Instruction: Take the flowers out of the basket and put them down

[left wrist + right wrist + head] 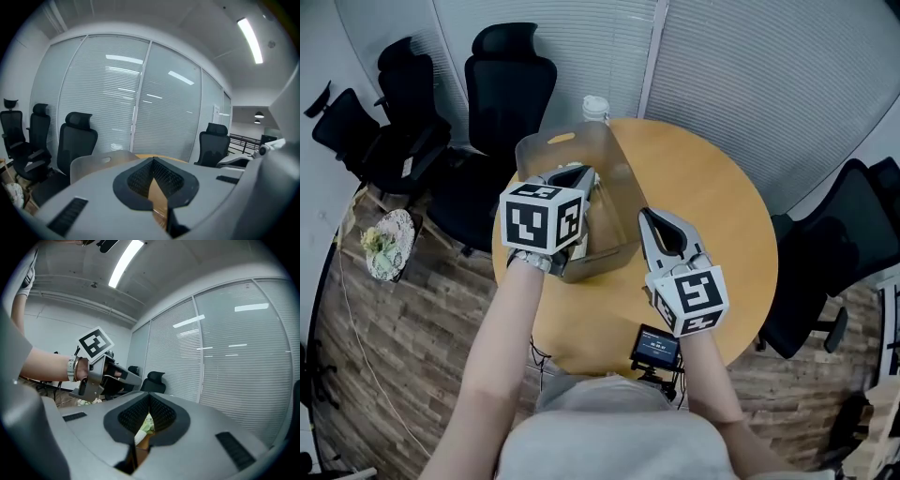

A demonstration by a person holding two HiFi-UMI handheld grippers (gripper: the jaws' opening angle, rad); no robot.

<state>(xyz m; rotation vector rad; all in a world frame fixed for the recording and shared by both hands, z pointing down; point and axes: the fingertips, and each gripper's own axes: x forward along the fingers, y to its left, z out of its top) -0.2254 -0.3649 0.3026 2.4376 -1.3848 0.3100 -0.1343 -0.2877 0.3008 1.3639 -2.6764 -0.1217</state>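
Grey translucent basket near worktop far-left edge; pale flowers glimpsed, seemingly inside. Left tool above basket, jaws together, empty; right tool beside it, likewise closed. Risk: closed tips push in, crush blooms, shove basket off edge.

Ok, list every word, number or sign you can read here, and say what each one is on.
No text can be read anywhere.
Small screen close to the person: lit figures, too small to read.
Left marker cube and right marker cube: black-and-white square patterns only, no words.
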